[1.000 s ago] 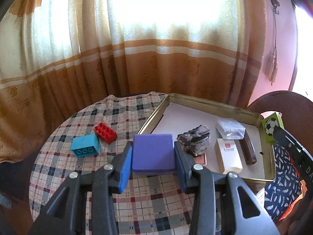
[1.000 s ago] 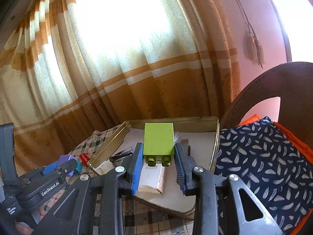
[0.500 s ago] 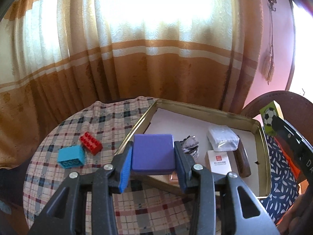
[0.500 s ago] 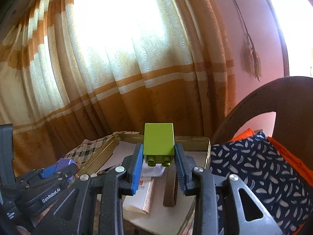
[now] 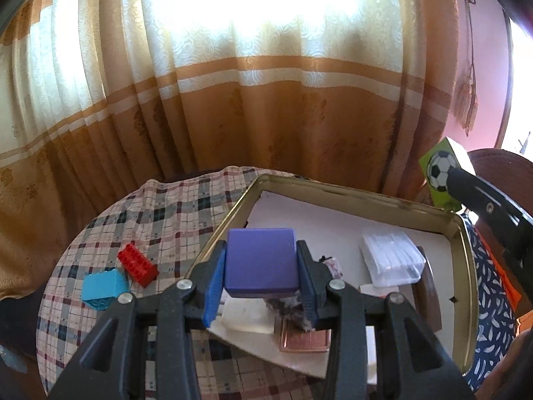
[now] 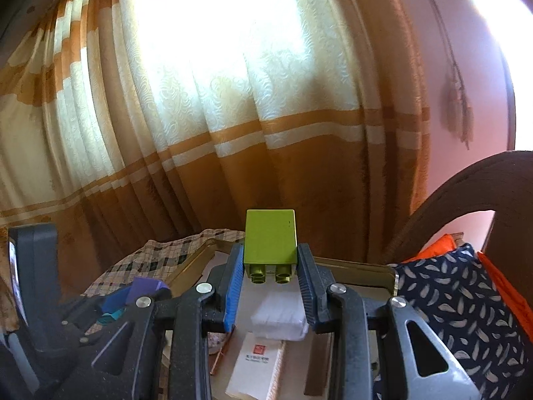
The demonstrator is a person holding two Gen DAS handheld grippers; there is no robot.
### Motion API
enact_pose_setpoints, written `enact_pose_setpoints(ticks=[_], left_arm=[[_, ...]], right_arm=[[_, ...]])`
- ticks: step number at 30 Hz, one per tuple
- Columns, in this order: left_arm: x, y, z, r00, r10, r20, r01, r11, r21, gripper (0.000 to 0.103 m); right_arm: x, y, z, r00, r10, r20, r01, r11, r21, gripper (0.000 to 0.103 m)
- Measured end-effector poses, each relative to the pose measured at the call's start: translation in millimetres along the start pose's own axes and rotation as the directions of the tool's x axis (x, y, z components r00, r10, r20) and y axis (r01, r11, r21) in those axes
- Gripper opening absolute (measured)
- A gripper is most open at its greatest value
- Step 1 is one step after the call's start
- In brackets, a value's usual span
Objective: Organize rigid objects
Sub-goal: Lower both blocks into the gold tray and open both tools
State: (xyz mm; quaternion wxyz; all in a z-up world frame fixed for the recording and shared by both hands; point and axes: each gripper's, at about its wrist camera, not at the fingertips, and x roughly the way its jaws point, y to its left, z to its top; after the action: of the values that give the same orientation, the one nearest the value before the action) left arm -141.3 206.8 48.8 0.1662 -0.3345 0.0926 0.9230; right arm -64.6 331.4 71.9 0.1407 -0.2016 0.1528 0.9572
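My left gripper (image 5: pixel 261 266) is shut on a purple block (image 5: pixel 260 261) and hangs over the near left corner of the gold metal tray (image 5: pixel 359 196). My right gripper (image 6: pixel 270 266) is shut on a green block (image 6: pixel 270 238), studs facing me, above the tray (image 6: pixel 353 266). In the left wrist view that green block (image 5: pixel 441 171) shows a football picture at the far right. A red brick (image 5: pixel 137 264) and a blue brick (image 5: pixel 104 289) lie on the checked tablecloth (image 5: pixel 160 213), left of the tray.
Inside the tray lie a clear plastic box (image 5: pixel 393 258), a white carton (image 6: pixel 258 366), a brown bar (image 5: pixel 429 296), a copper card (image 5: pixel 304 336) and a crumpled wrapper. Curtains (image 5: pixel 266 100) hang behind the round table. A chair with a patterned cushion (image 6: pixel 459 306) stands right.
Both grippers have moved forward over the tray with their blocks still gripped. The red and blue bricks now sit lower left in the left wrist view; the right gripper has also risen a little.
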Motion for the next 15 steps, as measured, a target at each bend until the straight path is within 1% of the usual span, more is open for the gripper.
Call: enact_pose_setpoints(ticks=[8,12,15], left_arm=[[28,-2,5,0.999,0.006,-0.045,-0.006,1.0,-0.002,0.039],[38,-1,5,0.998,0.009,-0.068,-0.009,1.0,0.001,0.039],[46,-1,6,0.996,0.01,-0.084,-0.01,1.0,0.0,0.039]], right_arm=[[19,4,4,0.999,-0.022,-0.036,0.021,0.999,-0.027,0.034],[30,7,3,0.997,-0.036,-0.066,0.034,0.999,-0.039,0.034],[40,8,2,0.995,-0.03,-0.094,0.027,0.999,-0.037,0.034]])
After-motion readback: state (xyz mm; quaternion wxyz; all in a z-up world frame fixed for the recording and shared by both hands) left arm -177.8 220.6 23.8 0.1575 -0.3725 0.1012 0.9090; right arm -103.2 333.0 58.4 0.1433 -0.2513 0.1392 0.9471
